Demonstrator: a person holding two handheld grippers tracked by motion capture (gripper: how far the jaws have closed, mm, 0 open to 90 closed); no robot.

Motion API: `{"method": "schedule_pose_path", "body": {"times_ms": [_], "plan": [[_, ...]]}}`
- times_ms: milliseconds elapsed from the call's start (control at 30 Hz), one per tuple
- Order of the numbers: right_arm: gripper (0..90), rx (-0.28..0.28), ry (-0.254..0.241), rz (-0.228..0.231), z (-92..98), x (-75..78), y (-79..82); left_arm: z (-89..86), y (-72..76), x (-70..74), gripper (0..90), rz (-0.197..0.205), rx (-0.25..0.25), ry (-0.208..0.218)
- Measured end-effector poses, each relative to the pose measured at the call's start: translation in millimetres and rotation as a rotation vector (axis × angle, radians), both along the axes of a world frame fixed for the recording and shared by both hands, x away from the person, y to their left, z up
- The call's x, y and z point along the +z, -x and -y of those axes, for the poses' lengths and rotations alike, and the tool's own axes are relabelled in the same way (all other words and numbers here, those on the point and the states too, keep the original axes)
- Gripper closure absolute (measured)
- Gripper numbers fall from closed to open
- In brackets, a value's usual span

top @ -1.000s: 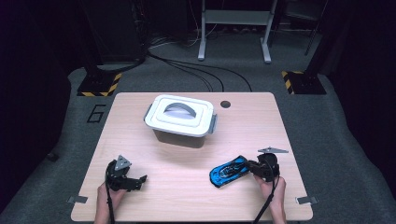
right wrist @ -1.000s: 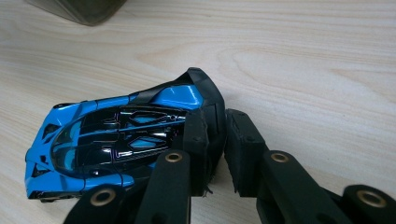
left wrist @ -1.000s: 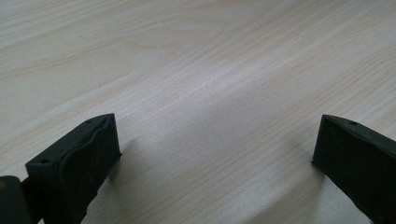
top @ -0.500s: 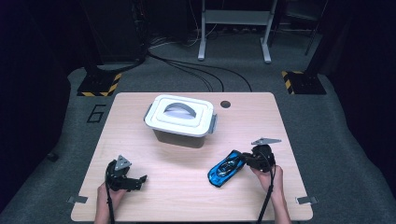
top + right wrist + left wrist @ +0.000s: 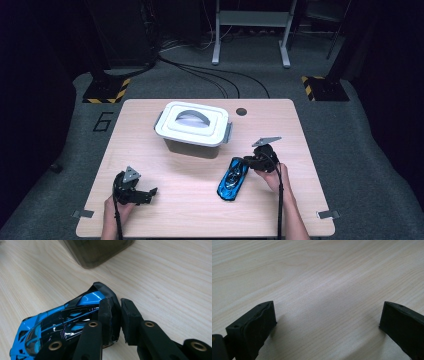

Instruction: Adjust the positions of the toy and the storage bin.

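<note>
A blue and black toy car (image 5: 232,180) lies on the wooden table (image 5: 175,220), right of centre, its nose toward the near edge. My right gripper (image 5: 248,162) is at the car's tail, shut on the thin black rear edge; in the right gripper view the car (image 5: 62,325) stretches left from the closed jaws of the right gripper (image 5: 116,307). My left gripper (image 5: 148,194) rests near the front left of the table, open. In the left gripper view the left gripper (image 5: 327,315) has only bare wood between its wide-apart jaws.
A grey box with a white lid and handle (image 5: 192,125) stands at the middle back of the table, just beyond the car; its dark wall (image 5: 95,250) shows close ahead in the right gripper view. A round hole (image 5: 241,111) sits in the tabletop behind the box.
My right gripper has moved left and away toward the box, dragging the car's tail with it, so the car has swung to point more toward the near edge. The left gripper has stayed put.
</note>
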State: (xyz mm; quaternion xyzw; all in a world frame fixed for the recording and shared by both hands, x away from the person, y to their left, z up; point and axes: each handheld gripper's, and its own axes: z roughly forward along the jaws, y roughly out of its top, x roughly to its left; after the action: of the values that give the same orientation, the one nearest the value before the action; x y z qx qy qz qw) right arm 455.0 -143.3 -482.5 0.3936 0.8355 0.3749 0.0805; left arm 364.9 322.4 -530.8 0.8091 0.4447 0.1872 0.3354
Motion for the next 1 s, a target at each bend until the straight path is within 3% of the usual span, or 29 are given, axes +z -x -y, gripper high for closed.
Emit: {"method": "schedule_pose_path", "body": {"times_ms": [167,233,300,400,533,633,800,1000], "plan": [[77.9,0.007,-0.001,-0.011,-3.8,-8.6,-4.1,-0.3,0.0,0.2,0.5,-0.001,-0.002,-0.004],[77.8,-0.006,-0.037,-0.014,-2.5,-13.8,-3.3,-0.3,-0.1,0.1,0.5,0.001,-0.003,-0.005],[77.2,-0.013,-0.041,-0.017,-2.3,-14.0,-2.5,-0.3,-0.2,0.1,0.5,0.002,-0.003,-0.004],[75.5,-0.042,-0.042,0.006,-2.3,-14.2,-0.4,-0.3,-0.1,0.1,0.5,0.002,-0.003,-0.004],[70.9,-0.118,-0.112,0.014,3.9,-7.2,8.2,-0.3,-0.1,0.1,0.5,0.002,-0.003,-0.005],[70.4,-0.163,-0.106,0.026,5.8,-2.2,15.6,-0.3,-0.1,0.1,0.5,0.002,-0.003,-0.005],[70.7,-0.224,-0.081,-0.014,3.5,-4.8,24.7,-0.2,-0.1,0.1,0.5,0.003,-0.003,-0.005],[71.7,-0.289,-0.107,-0.061,0.4,-12.8,25.2,-0.2,0.0,0.1,0.5,0.003,-0.003,-0.005]]}}
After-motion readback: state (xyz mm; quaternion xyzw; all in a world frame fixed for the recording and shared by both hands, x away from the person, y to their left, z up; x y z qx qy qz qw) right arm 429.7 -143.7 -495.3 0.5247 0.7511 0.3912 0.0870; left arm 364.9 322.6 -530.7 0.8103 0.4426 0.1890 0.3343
